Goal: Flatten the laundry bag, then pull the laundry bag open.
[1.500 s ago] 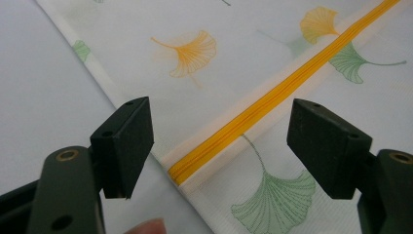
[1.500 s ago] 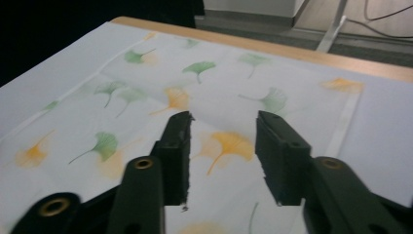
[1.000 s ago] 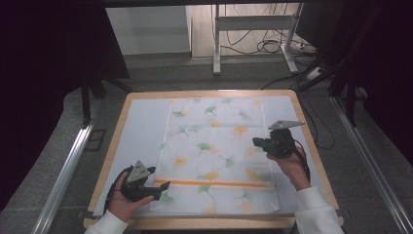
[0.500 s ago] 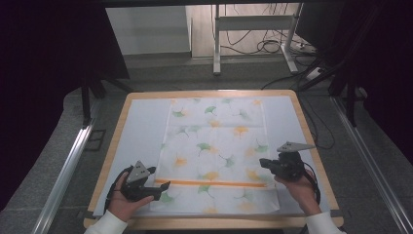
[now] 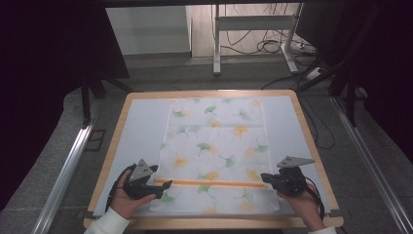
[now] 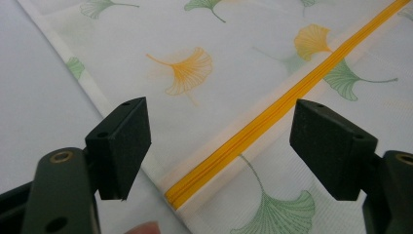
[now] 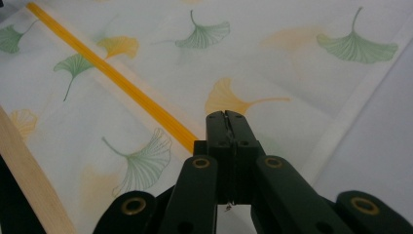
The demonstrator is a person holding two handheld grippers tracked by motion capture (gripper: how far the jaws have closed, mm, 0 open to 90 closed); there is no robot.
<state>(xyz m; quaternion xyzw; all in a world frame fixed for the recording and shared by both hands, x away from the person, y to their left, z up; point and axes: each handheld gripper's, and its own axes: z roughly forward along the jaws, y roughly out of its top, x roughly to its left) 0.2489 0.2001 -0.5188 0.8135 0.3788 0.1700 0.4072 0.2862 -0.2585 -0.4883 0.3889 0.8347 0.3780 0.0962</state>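
Dark curtains close in the room on both sides, and a wooden-rimmed table (image 5: 307,127) with a pale top sits in the middle of the frame. On it lies a white cloth (image 5: 216,146) printed with green and orange leaves, spread flat and smooth, with an orange stripe (image 5: 209,184) running across it near the lower edge.

At the lower left of the frame the left tool (image 5: 163,184) rests at the cloth's left edge, its jaws spread wide around the end of the stripe without pressing on anything; the left gripper view shows the stripe running between the two black pads. At the lower right the right tool (image 5: 265,178) sits at the cloth's right edge by the other end of the stripe, jaws clenched together on nothing.

By my reading the job, likely folding the cloth, is only beginning: the cloth lies unfolded, neither near corner is gripped, and both grasps and every fold remain.
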